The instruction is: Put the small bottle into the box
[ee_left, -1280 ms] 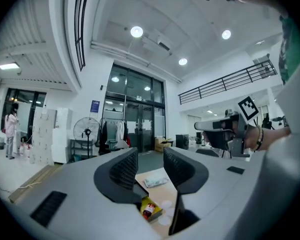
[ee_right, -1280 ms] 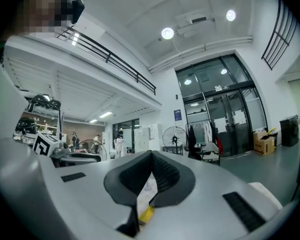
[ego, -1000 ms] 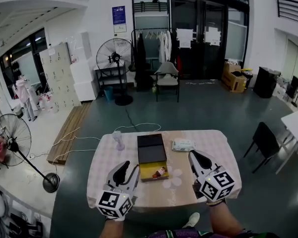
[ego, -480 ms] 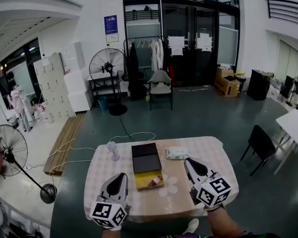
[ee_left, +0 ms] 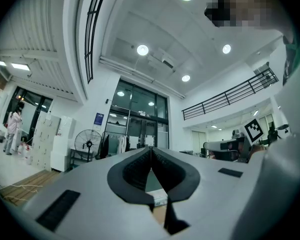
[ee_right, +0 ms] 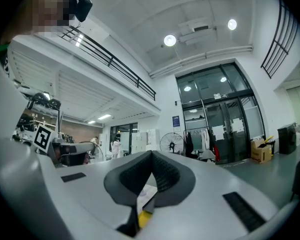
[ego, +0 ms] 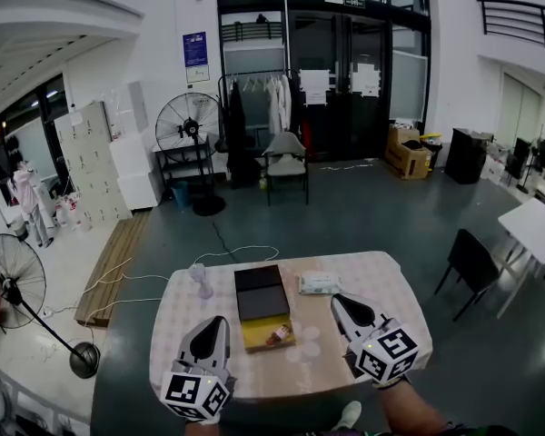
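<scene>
The box [ego: 266, 334] lies mid-table, yellow inside, with its black lid [ego: 261, 292] folded back on the far side. The small brown bottle [ego: 278, 335] lies on its side in the yellow part. My left gripper [ego: 216, 322] hovers near the table's front left, shut with nothing between its jaws; in the left gripper view its tips [ee_left: 151, 148] meet. My right gripper [ego: 338, 300] sits right of the box, apart from it, also shut and holding nothing. In the right gripper view that gripper [ee_right: 151, 153] points up into the room, with a sliver of the yellow box [ee_right: 144, 218] below it.
The table [ego: 391, 289] has a checkered cloth. A small white desk fan [ego: 200, 280] stands at its back left and a wipes pack [ego: 320, 283] at the back. Clear round pieces [ego: 304, 343] lie right of the box. A black chair [ego: 472, 257] is at right, a floor fan [ego: 18, 280] at left.
My left gripper's jaws have gone from apart to shut, with nothing in them. Both grippers have drawn back a little from the box. The bottle stays in the box.
</scene>
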Tool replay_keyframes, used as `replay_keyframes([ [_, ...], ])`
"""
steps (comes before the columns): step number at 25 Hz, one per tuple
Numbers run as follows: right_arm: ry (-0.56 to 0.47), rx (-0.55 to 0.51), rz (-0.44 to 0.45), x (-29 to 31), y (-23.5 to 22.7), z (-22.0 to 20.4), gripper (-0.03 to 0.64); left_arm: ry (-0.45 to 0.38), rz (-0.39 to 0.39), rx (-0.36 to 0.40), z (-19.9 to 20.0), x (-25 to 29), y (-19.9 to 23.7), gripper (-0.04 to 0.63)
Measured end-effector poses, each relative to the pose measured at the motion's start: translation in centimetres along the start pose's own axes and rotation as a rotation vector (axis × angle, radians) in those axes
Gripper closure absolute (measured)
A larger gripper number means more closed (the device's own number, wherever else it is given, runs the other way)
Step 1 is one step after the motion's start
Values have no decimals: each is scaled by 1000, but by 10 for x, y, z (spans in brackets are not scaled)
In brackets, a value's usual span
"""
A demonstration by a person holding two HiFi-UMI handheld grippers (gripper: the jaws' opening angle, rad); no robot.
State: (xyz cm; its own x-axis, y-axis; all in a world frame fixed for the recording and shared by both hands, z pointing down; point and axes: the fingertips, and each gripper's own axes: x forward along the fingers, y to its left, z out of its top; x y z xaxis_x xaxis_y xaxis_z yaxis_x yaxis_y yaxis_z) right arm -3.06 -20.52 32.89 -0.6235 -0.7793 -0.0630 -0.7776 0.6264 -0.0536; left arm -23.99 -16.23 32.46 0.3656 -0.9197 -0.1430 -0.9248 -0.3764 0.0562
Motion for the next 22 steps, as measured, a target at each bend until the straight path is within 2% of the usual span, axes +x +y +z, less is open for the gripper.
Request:
replay_keyframes([
  [9,3,1,-15,0,1,1,611,28,-11,26,-8,0,-1,568],
  [22,5,4,-9,0,4,-5,614,34,-6,20,-13,-6,-3,568],
])
